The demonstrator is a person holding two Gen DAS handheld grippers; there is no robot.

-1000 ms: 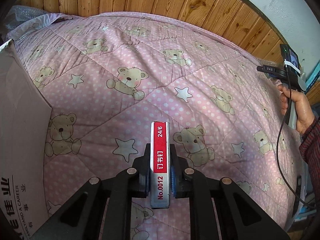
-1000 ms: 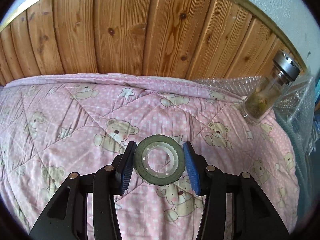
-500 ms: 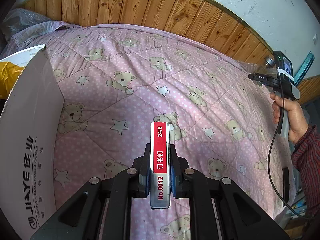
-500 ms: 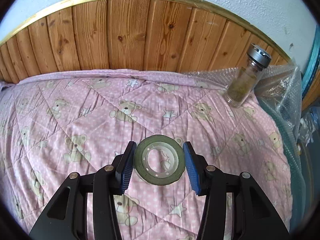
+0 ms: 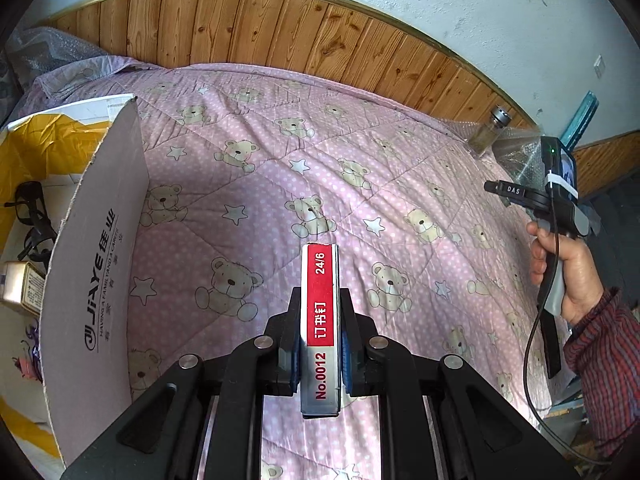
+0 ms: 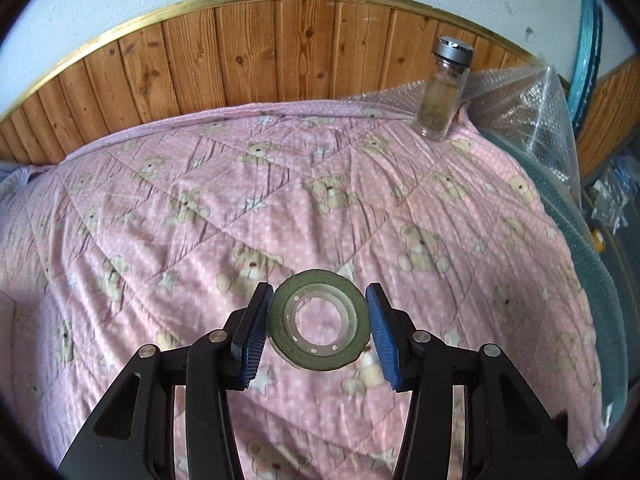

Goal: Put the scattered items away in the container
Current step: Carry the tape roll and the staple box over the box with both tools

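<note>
Quilt (image 5: 360, 184): pink with white dots, beige teddy bears and white stars, stitched in diamond quilting; staple box (image 5: 320, 320): red label with white characters above a silver-grey band with dark red lettering; left gripper (image 5: 320, 344): black arms, blue pads; right gripper (image 6: 318, 328): black arms, blue ribbed pads; tape roll (image 6: 318, 320): dark olive green with a translucent whitish core; cardboard box (image 5: 96, 280): pale grey-white wall with dark printed lettering, yellow lining inside; wall panelling (image 6: 280, 48): orange-brown knotted wood with a gold trim; glass bottle (image 6: 442, 92): clear with a silver cap; sleeve (image 5: 604, 364): red and dark plaid.
</note>
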